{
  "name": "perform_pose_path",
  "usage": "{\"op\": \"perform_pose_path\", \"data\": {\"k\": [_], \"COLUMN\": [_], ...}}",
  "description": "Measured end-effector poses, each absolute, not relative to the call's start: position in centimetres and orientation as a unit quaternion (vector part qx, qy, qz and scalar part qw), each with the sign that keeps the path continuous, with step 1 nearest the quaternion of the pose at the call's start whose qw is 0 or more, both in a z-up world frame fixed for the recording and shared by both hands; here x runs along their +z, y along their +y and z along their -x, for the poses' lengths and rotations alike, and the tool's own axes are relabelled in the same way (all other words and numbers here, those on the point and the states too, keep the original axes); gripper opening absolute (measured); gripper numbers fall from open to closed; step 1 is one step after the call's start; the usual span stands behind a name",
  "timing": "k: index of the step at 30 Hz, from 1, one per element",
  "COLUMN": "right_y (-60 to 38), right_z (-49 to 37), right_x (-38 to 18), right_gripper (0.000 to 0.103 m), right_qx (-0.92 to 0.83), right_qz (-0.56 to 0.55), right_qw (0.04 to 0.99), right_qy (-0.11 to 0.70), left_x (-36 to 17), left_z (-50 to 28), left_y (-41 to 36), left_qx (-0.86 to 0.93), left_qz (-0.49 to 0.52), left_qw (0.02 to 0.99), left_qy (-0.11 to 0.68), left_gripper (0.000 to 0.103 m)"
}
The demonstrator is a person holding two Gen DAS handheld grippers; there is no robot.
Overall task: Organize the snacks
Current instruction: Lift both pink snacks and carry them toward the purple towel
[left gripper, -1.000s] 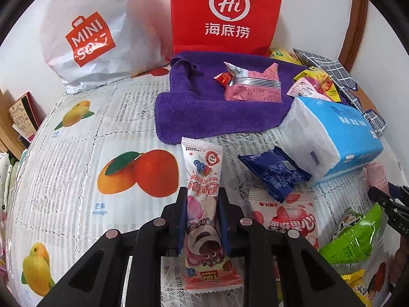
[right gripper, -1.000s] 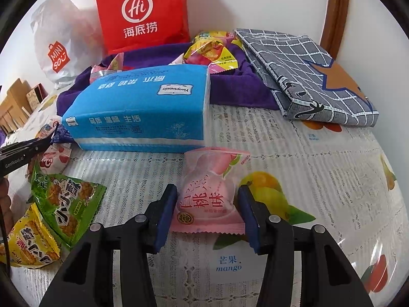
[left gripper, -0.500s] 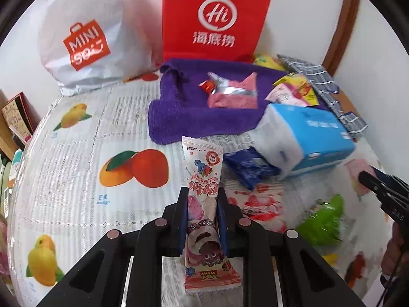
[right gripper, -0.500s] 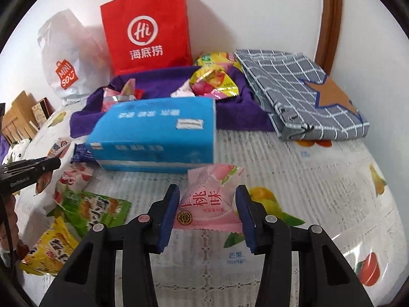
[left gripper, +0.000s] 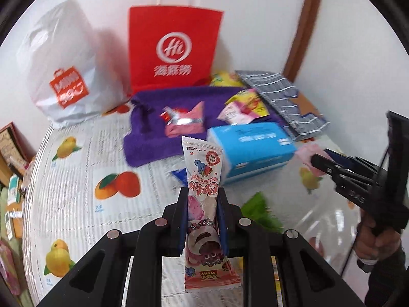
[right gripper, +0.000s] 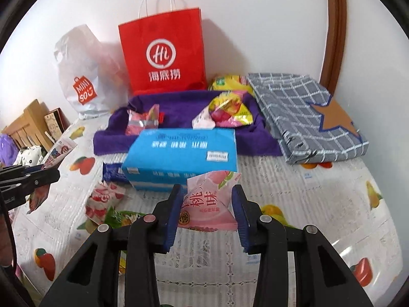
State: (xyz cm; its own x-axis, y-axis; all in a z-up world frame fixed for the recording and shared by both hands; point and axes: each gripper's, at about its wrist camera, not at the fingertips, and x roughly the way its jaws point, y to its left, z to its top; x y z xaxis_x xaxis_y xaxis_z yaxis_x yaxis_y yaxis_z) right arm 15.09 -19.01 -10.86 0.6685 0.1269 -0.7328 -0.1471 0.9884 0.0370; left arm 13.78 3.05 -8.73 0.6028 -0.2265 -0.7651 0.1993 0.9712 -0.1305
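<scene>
Right now your left gripper (left gripper: 200,223) is clamped on a long pink snack stick (left gripper: 204,204) printed with a pink bear and berries, held upright above the tablecloth (left gripper: 76,179). Your right gripper (right gripper: 208,213) pinches a puffy pink peach candy bag (right gripper: 208,202), its jaws closing, lifted just in front of the blue tissue pack (right gripper: 181,151). Beyond lie the purple towel (right gripper: 179,105) and the red paper bag (right gripper: 163,51).

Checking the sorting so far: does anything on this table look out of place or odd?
The blue tissue pack is the odd one: not a snack, it lies at the front edge of the purple towel, among loose snack packets. The folded checked cloth beside the towel is also no snack. Nothing looks spilled or torn.
</scene>
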Motion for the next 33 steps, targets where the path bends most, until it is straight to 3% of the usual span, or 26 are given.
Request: {"op": "perform_pose_path", "data": {"k": [17, 33], "right_y": [-21.5, -19.3], "right_z": [-22.3, -33.4], "right_x": [-5.9, -8.3], "right_gripper": [0.039, 0.039], "right_qx": [0.047, 0.056], "right_qz": [-0.031, -0.007], "right_qw": [0.93, 0.929], "right_qy": [0.362, 0.367], "left_x": [-3.0, -6.3], "left_z": [-21.9, -34.2], "left_y": [-0.5, 0.9], "left_qx": [-0.148, -0.104], "left_qz": [-0.018, -0.02], "left_qw": [0.907, 0.906], "left_qy": [0.394, 0.409], "left_gripper": [0.019, 0.019]}}
